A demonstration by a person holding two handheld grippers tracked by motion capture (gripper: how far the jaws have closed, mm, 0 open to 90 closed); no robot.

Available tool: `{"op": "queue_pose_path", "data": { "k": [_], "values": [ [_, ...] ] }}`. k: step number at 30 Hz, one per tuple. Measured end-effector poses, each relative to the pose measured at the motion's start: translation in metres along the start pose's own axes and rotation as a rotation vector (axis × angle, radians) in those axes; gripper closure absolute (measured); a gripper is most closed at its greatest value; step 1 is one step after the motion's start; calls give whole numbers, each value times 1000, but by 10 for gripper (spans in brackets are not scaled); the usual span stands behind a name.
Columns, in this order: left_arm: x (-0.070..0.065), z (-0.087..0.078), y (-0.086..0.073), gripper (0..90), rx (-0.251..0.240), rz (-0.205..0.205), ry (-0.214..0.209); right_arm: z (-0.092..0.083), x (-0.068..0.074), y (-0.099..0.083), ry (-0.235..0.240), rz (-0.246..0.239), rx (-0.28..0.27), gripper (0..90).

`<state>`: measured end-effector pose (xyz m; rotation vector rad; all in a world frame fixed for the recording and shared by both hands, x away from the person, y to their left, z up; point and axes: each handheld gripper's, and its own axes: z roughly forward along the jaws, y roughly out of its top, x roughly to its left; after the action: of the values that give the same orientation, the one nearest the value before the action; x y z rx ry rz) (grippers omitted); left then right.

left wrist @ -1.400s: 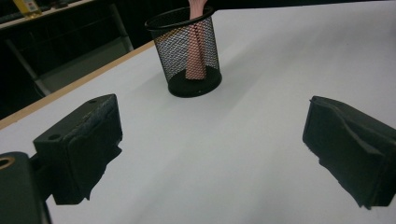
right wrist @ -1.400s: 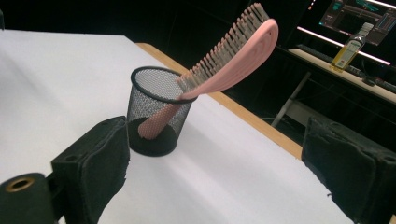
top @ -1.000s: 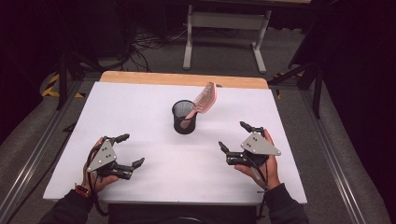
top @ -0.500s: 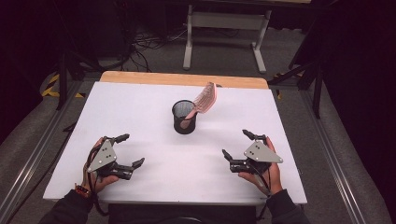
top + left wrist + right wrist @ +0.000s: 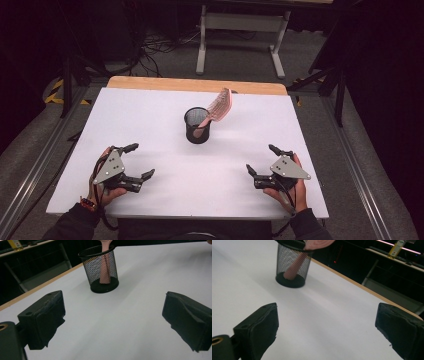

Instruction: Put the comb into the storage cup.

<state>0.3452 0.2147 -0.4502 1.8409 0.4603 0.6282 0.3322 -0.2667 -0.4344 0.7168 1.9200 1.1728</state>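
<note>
A black mesh cup (image 5: 197, 125) stands upright near the middle of the white table (image 5: 150, 115). A pink comb (image 5: 218, 108) leans in it, handle down, its toothed head sticking out to the right over the rim. My left gripper (image 5: 139, 161) rests near the table's front left, open, with nothing between its jaws. At the front right my right gripper (image 5: 262, 159) is open and empty too. The cup (image 5: 101, 270) appears ahead between the left gripper's jaws, and the cup (image 5: 292, 265) with the comb (image 5: 295, 263) lies ahead of the right gripper.
The table has a wooden strip (image 5: 195, 85) along its far edge. Beyond it stand a white metal frame (image 5: 240, 40) and cables on the grey floor. Dark stands flank the table on both sides.
My right gripper has drawn back a little toward the front edge of the table. The left gripper, the cup and the comb have stayed where they were.
</note>
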Motion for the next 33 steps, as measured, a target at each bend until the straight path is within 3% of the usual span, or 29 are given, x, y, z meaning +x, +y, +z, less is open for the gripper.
{"op": "queue_pose_path", "data": {
  "k": [3,13,33],
  "values": [
    [0,0,0,55,-4,-8,-1,-2,-2,-8,-17,-7,19,52],
    [1,0,0,52,-6,-5,0,-10,-8,-27,-23,52,30,31],
    [0,0,-1,50,4,0,-5,-12,-3,-19,-11,36,-15,29]
  ]
}}
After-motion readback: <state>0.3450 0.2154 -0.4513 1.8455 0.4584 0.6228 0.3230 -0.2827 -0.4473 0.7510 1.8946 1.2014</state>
